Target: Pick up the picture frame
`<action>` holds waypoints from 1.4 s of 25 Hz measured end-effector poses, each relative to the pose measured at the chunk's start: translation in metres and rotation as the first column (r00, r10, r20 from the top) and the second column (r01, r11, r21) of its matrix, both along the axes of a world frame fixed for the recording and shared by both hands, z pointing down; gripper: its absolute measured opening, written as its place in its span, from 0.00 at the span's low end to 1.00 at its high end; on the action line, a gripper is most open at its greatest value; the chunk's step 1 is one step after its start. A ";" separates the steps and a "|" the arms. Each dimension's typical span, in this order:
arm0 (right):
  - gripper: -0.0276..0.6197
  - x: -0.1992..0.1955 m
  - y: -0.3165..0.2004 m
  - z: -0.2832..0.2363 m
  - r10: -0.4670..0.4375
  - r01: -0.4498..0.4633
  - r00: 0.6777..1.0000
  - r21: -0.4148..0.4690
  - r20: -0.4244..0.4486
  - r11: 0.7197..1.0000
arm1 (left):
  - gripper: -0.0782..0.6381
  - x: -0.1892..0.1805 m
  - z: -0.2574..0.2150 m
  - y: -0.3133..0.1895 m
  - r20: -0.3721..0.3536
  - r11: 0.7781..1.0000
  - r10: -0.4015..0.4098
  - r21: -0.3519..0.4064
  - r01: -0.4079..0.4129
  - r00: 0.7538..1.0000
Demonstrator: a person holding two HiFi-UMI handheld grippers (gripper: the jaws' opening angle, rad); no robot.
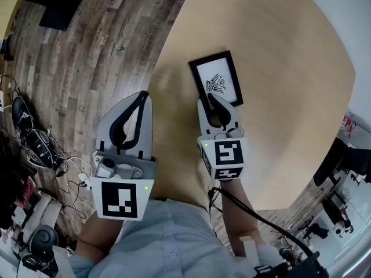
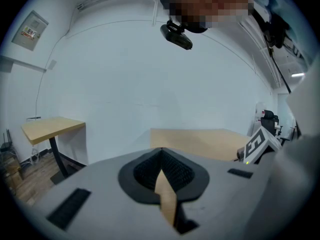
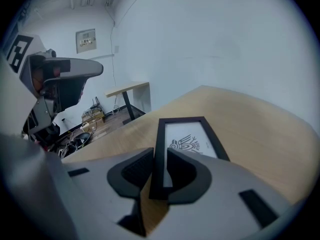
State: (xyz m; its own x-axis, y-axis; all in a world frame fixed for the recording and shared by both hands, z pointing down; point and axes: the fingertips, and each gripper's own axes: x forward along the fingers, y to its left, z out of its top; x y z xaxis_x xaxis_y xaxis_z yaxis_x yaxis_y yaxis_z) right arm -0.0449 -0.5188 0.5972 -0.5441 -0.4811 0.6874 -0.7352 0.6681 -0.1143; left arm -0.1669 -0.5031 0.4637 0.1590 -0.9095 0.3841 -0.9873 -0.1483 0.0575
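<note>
A black picture frame [image 1: 217, 77] with a white print of a dark figure lies on the light wooden table [image 1: 278, 68], close to its left edge. My right gripper [image 1: 211, 100] is at the frame's near end. In the right gripper view the frame [image 3: 187, 139] has its left bar between the two pads, and the right gripper [image 3: 160, 156] is shut on that bar. My left gripper [image 1: 142, 95] hovers to the left of the frame, over the table's edge, and holds nothing. Its jaws meet at the tip, so the left gripper [image 2: 161, 151] is shut.
The table's curved left edge [image 1: 165, 57] runs just left of the frame, with wood-plank floor beyond. Cables and dark gear [image 1: 35, 143] lie on the floor at the left. A second small desk [image 2: 50, 126] stands by the white wall.
</note>
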 end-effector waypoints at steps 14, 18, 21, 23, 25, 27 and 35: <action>0.18 0.004 0.005 0.005 -0.102 0.095 0.970 -0.044 -0.223 0.995 | 0.11 0.003 0.005 -0.003 -0.026 1.000 0.003 -0.017 -0.003 1.000; 0.15 0.005 0.004 0.007 -0.075 0.066 0.973 -0.046 -0.220 0.997 | 0.11 0.004 0.004 -0.003 -0.028 1.000 0.001 -0.013 -0.002 1.000; 0.14 0.003 0.004 0.009 -0.044 0.033 0.983 -0.063 -0.180 0.997 | 0.11 0.000 0.005 -0.003 -0.026 1.000 -0.005 -0.011 0.005 1.000; 0.14 0.003 0.003 0.010 -0.033 0.023 0.986 -0.066 -0.164 0.998 | 0.11 -0.002 0.004 -0.002 -0.026 1.000 -0.013 -0.011 0.013 1.000; 0.14 0.003 0.003 0.009 -0.022 0.014 0.988 -0.059 -0.150 0.998 | 0.11 -0.004 0.001 -0.001 -0.025 1.000 -0.021 -0.006 0.021 0.999; 0.14 0.002 0.001 0.006 -0.005 -0.001 0.991 -0.043 -0.134 0.999 | 0.11 -0.007 -0.001 0.000 -0.022 1.000 -0.024 0.005 0.025 0.999; 0.14 0.006 -0.001 -0.043 0.050 -0.049 0.999 0.076 -0.020 0.996 | 0.11 0.005 -0.026 0.011 -0.032 0.998 -0.012 0.068 0.015 0.999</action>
